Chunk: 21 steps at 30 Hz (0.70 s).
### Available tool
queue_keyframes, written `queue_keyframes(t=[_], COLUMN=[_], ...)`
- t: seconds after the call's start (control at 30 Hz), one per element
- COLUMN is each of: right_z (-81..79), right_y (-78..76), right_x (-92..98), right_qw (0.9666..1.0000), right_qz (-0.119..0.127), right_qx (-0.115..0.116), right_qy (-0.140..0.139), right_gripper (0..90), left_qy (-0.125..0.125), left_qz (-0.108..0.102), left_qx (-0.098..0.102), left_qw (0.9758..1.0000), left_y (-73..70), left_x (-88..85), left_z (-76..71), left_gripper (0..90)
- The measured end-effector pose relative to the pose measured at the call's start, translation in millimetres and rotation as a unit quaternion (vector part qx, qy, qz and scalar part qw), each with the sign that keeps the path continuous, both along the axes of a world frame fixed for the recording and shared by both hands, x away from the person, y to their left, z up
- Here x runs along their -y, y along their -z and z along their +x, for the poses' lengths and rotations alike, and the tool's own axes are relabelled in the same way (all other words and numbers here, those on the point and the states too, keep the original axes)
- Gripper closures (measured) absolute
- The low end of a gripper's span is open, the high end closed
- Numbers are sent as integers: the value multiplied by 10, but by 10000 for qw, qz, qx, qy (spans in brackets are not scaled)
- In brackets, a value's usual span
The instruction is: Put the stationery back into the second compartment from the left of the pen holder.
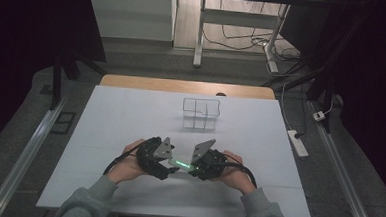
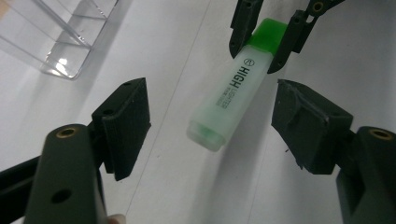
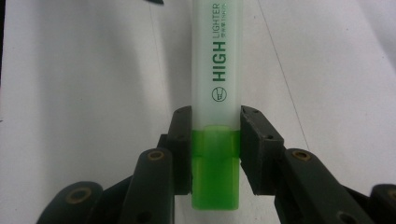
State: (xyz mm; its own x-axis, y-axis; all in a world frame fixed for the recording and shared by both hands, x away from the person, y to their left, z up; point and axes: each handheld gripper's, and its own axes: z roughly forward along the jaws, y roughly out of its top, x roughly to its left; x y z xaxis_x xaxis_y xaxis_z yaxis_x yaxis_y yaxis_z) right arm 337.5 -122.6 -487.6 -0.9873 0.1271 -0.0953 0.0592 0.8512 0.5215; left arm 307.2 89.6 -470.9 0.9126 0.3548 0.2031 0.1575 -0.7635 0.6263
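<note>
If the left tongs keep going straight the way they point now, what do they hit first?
Most likely the green highlighter held by the right tongs: its free end lies between the open left tongs, though depth is hard to judge.

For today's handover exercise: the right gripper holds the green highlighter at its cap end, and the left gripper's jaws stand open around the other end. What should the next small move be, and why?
Probably close the left gripper on the highlighter barrel. Its jaws flank the free end without touching, while the right gripper clamps the green cap, so a second grip would let the cap be pulled off or the pen passed toward the clear organiser.
</note>
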Motion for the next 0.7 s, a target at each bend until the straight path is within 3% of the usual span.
queue_keyframes(t=[0.4,0.7], right_z=[-5,-33], right_y=[31,7], right_x=[-42,-65], right_qw=[9997,9994], right_qz=[-72,-89], right_qx=[-106,-103], right_qy=[-185,-328], right_gripper=[664,664], left_qy=[280,638], left_qz=[267,620], left_qx=[-140,-373], left_qw=[9992,9953], left_y=[67,175], left_x=[110,210], left_z=[18,3], left_gripper=[343,447])
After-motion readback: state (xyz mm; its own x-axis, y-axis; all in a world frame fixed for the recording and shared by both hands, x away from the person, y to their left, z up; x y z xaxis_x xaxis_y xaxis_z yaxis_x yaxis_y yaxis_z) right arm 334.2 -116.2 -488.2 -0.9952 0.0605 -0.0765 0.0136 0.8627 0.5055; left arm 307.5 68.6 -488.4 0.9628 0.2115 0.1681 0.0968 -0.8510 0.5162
